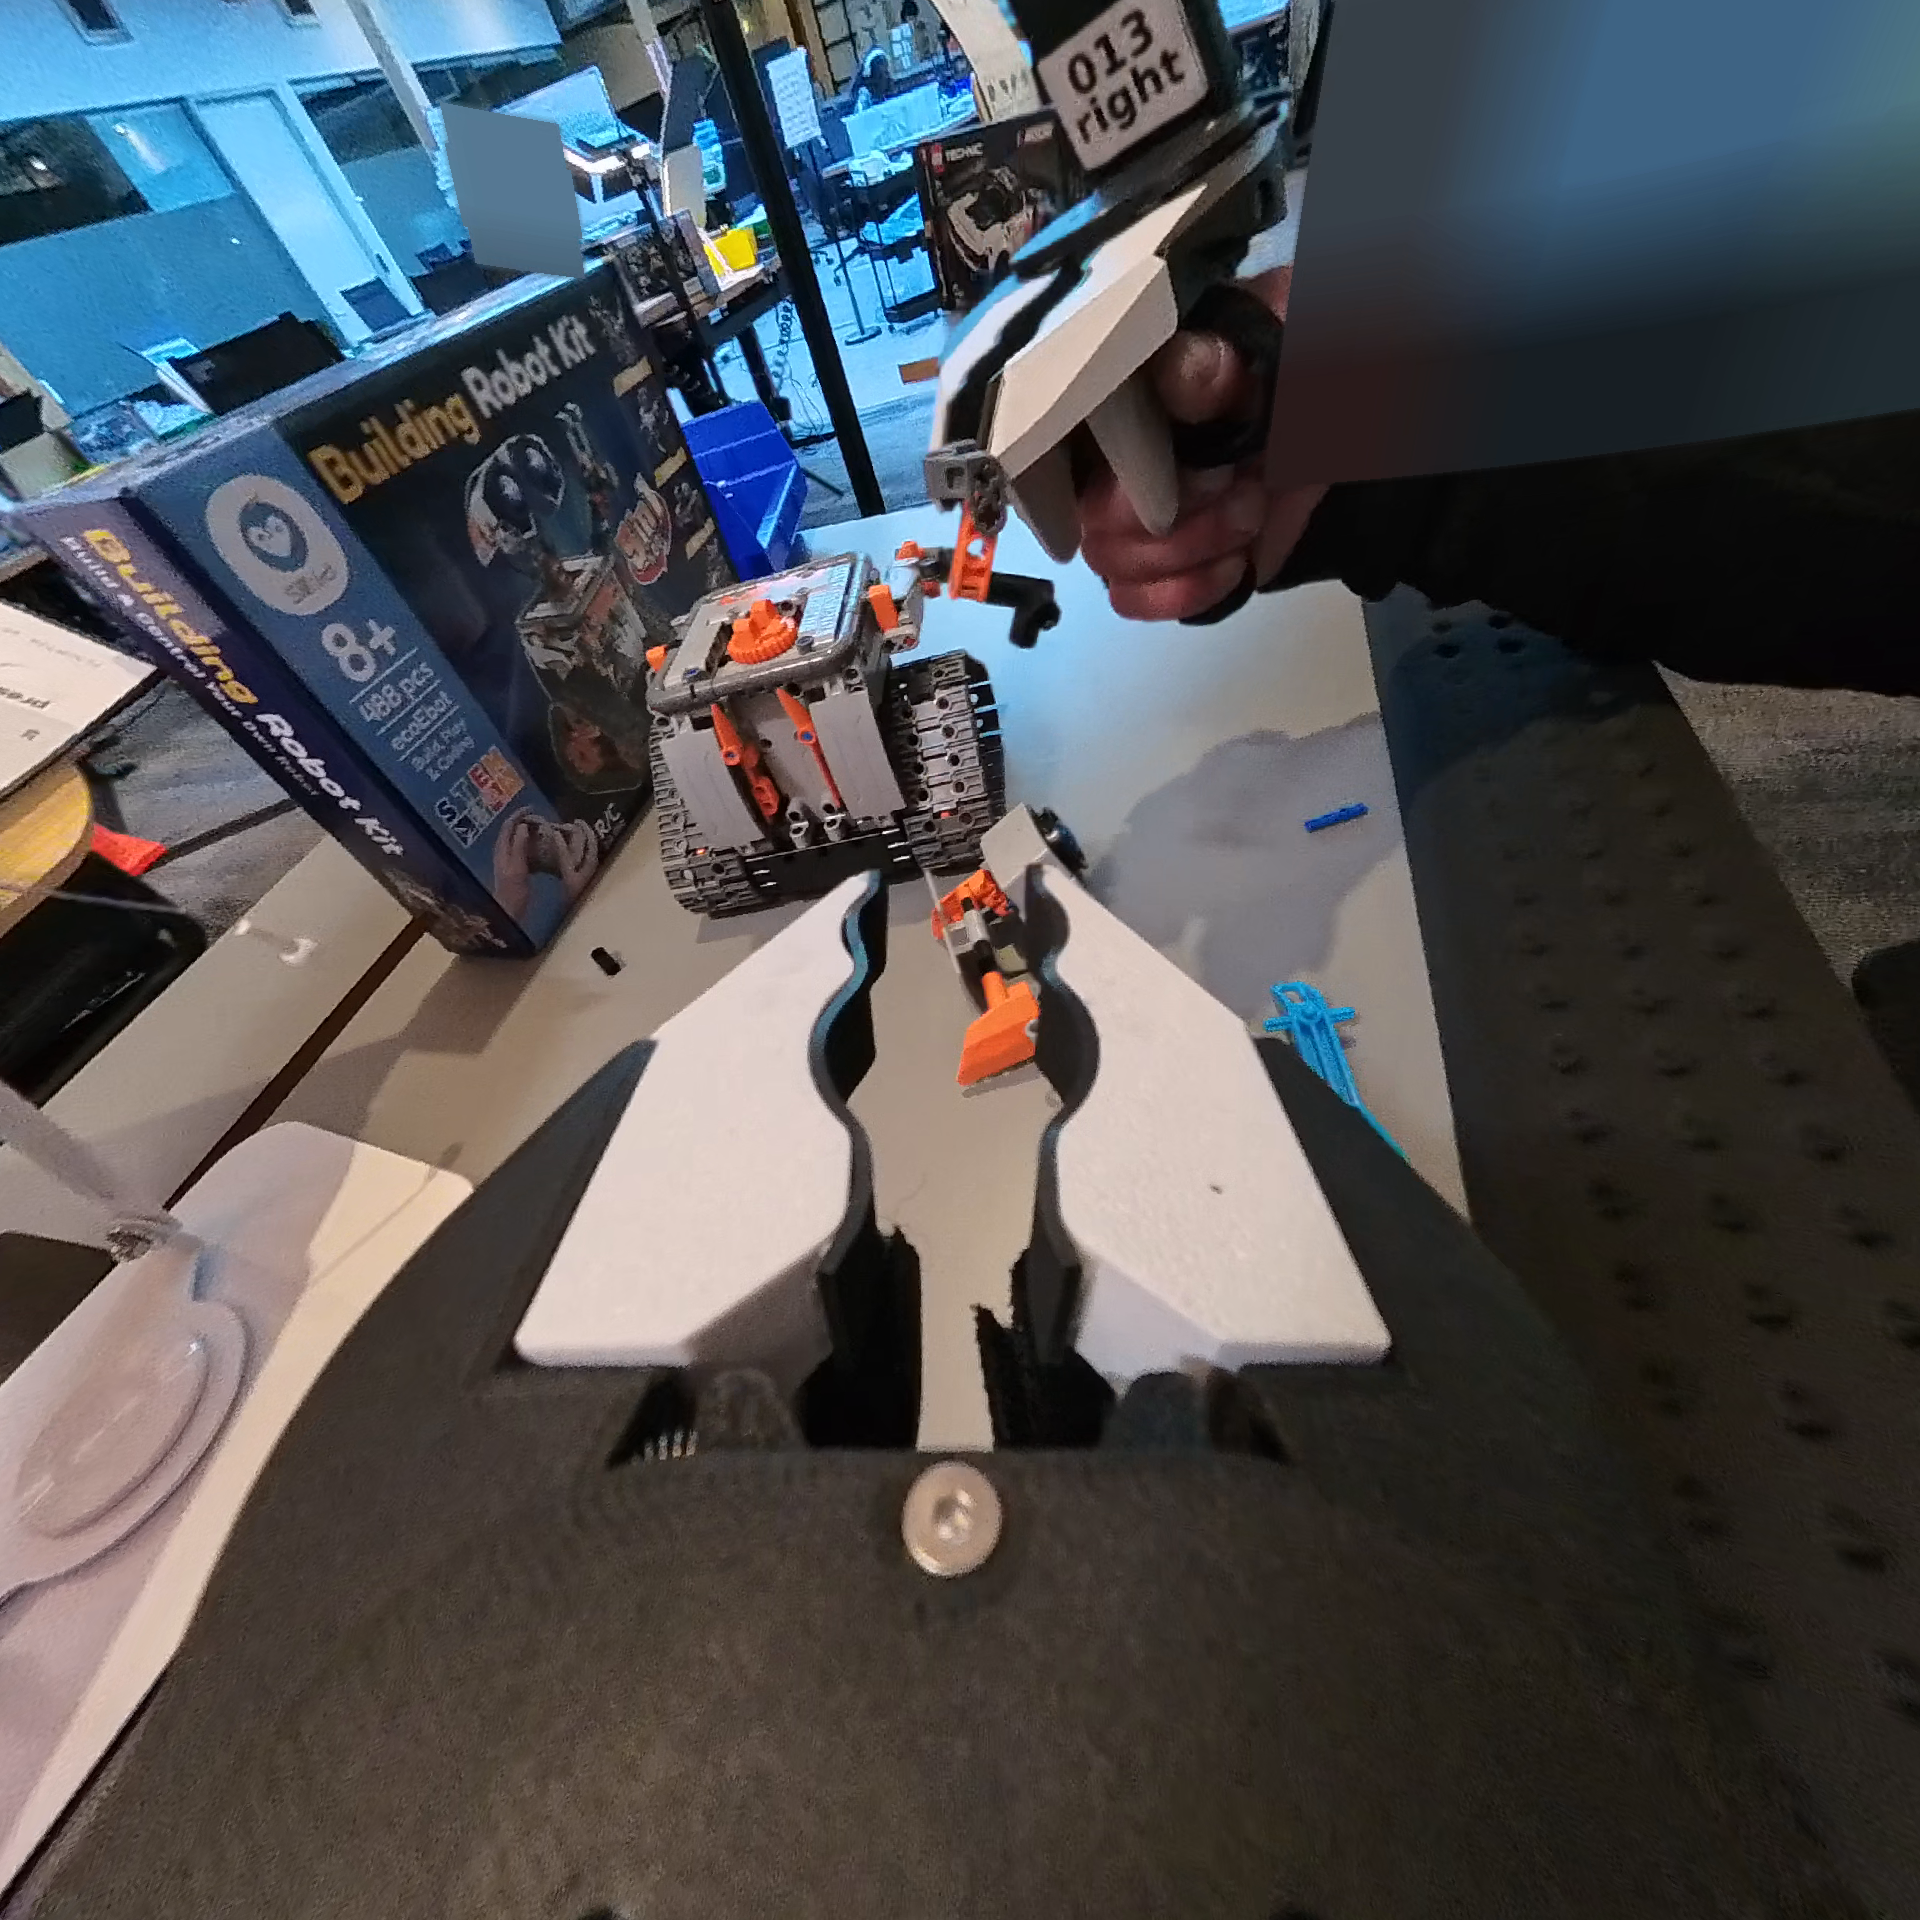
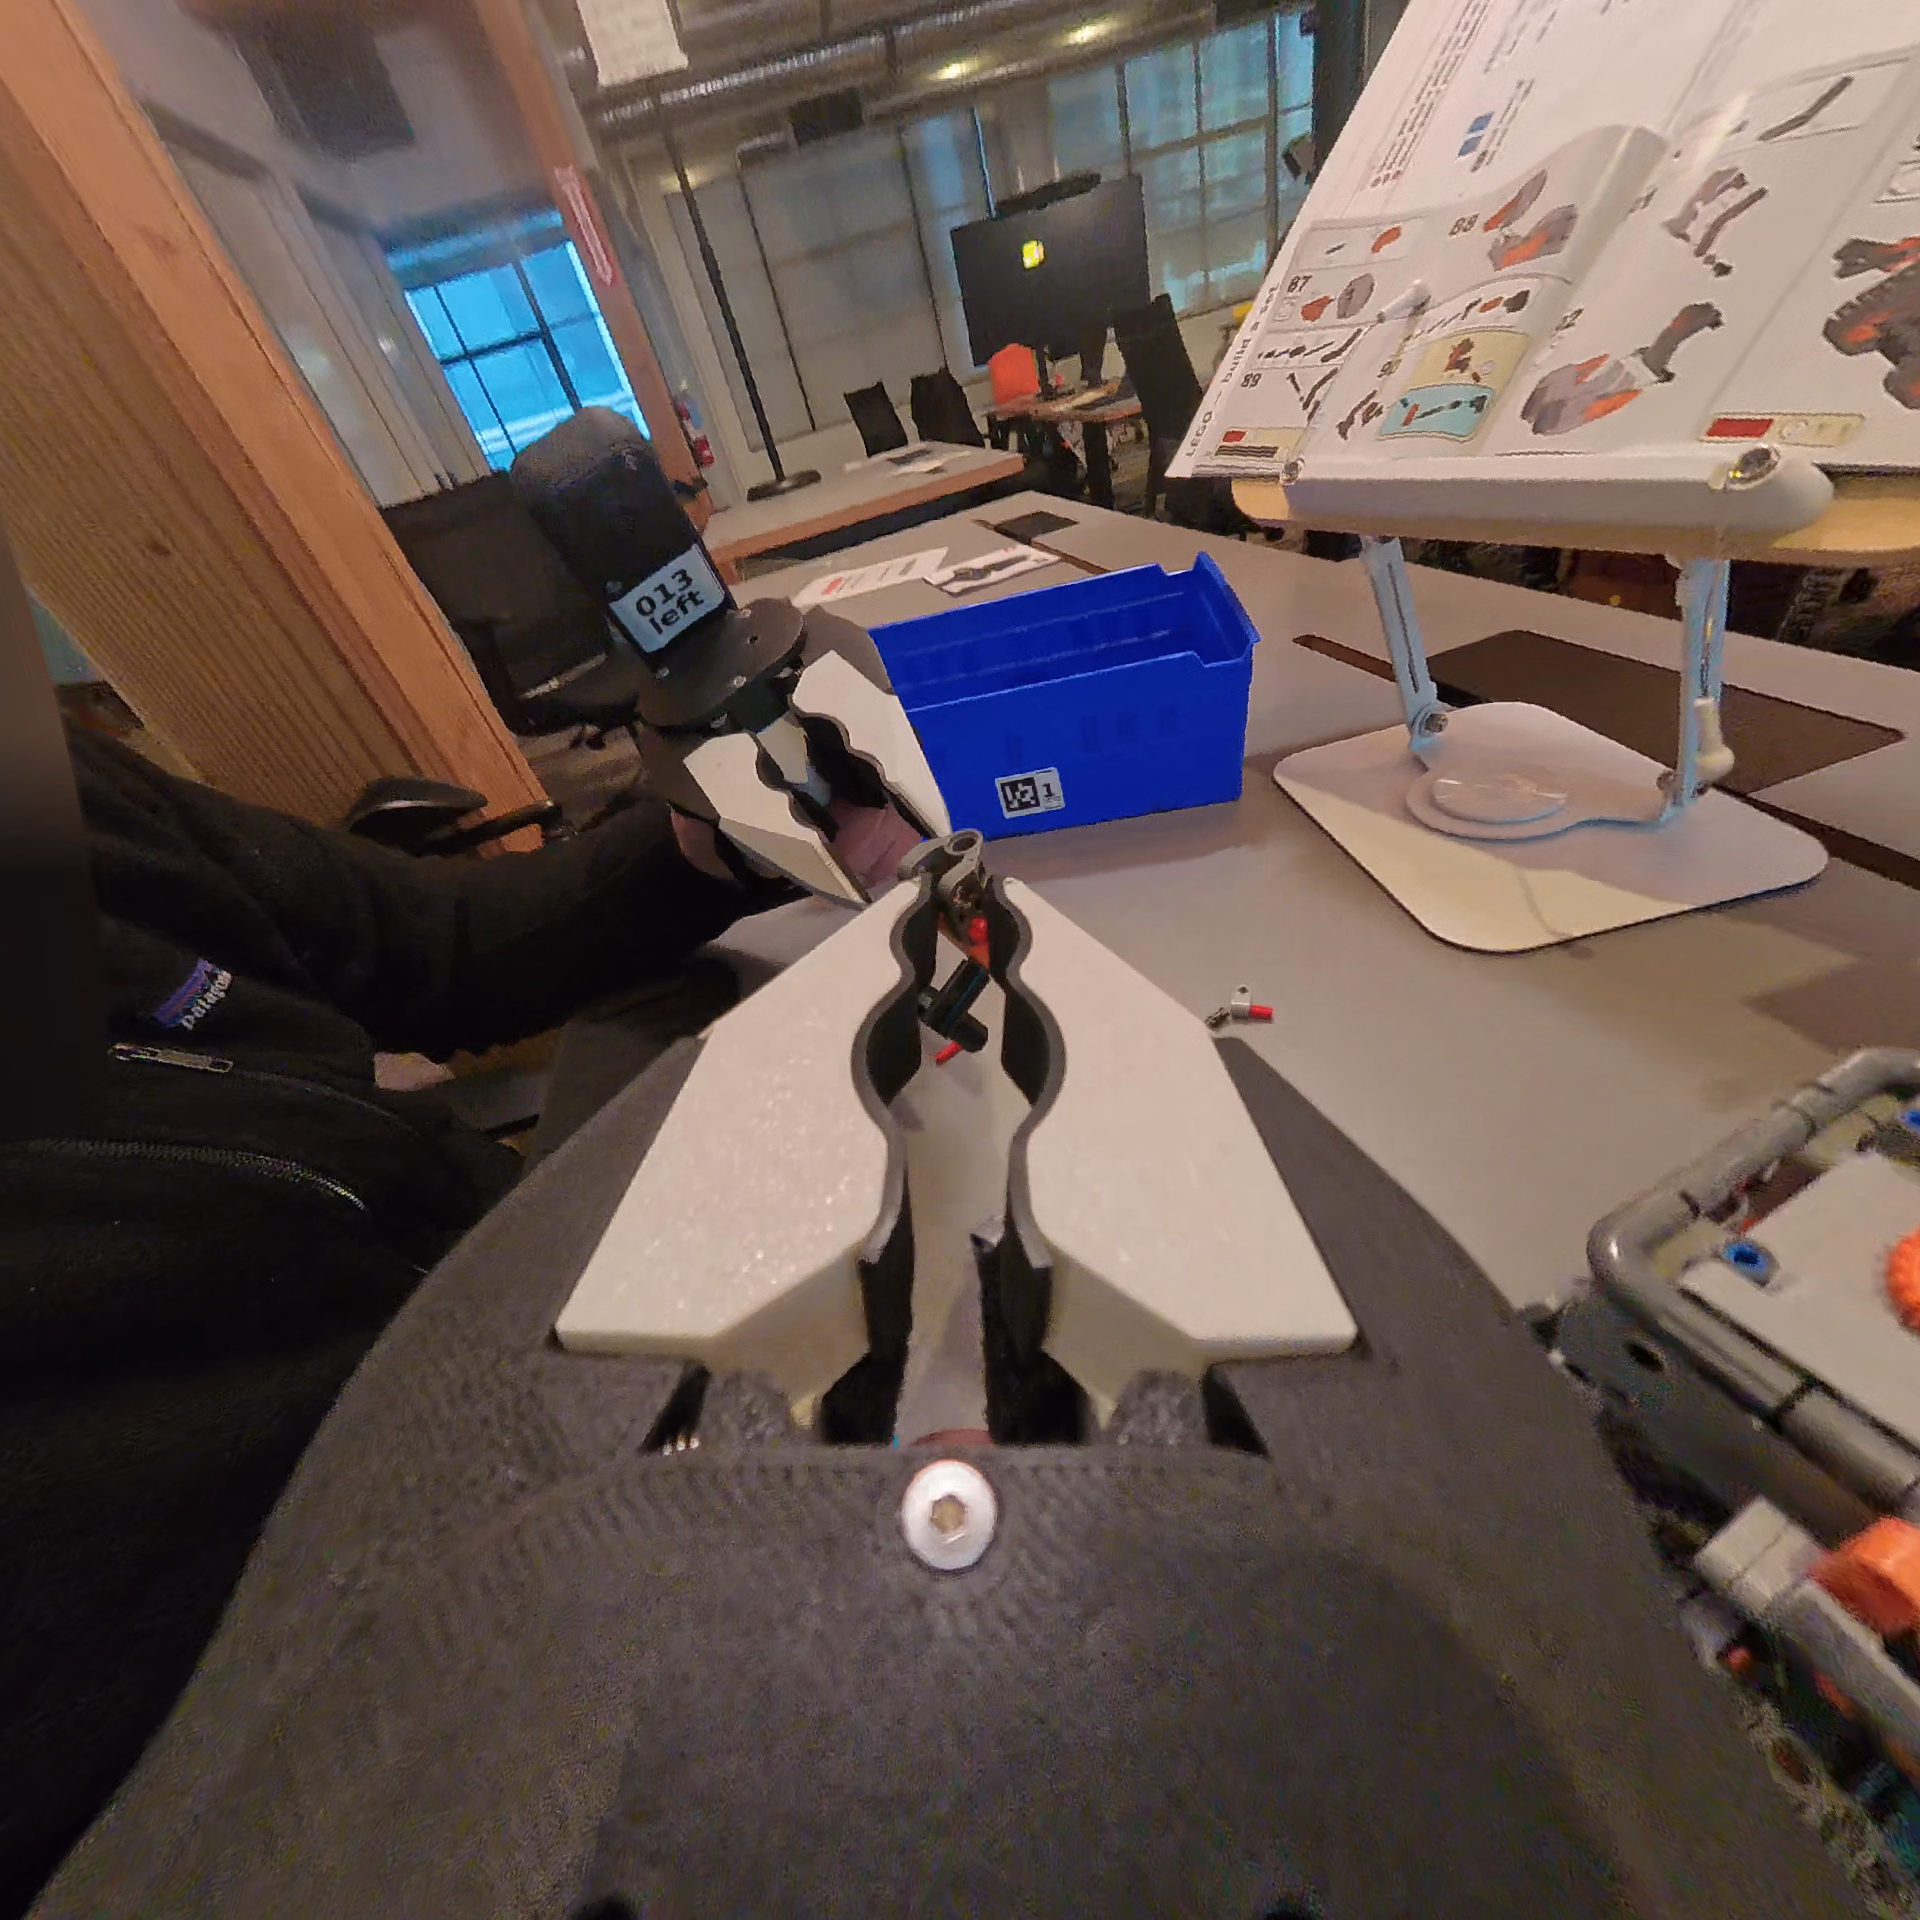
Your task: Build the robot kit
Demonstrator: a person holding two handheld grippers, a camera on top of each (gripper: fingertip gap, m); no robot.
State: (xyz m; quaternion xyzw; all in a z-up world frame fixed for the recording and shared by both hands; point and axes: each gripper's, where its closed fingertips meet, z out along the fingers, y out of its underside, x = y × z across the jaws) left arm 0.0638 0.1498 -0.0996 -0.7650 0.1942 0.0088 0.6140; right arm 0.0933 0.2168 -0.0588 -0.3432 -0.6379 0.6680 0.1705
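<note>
The left gripper [image 1: 951, 883] hovers low over the grey desk [image 1: 1195, 727], its jaws apart with a clear gap between them. In that gap, against the right finger, lies a small arm assembly [image 1: 987, 977] of grey, black and orange bricks, resting on the desk; whether the jaws touch it cannot be told. Just ahead of the jaws stands a tracked brick robot [image 1: 821, 748] with an orange gear on its top. Left of it lies a dark blue kit box [image 1: 416, 644]. To the right of the jaws a small blue pin [image 1: 1335, 818] and a light blue tool [image 1: 1314, 1029] lie on the desk.

The right gripper [image 2: 951, 883] is raised above the robot, jaws closed on a brick limb [image 2: 956, 935] of grey, orange and black pieces that hangs from the tips. Beyond its jaws sits a blue bin [image 2: 1070, 707]; to the right, an open instruction booklet [image 2: 1558, 260] rests on a white stand [image 2: 1538, 831]. A small grey and red connector [image 2: 1242, 1008] lies on the desk right of the jaws.
</note>
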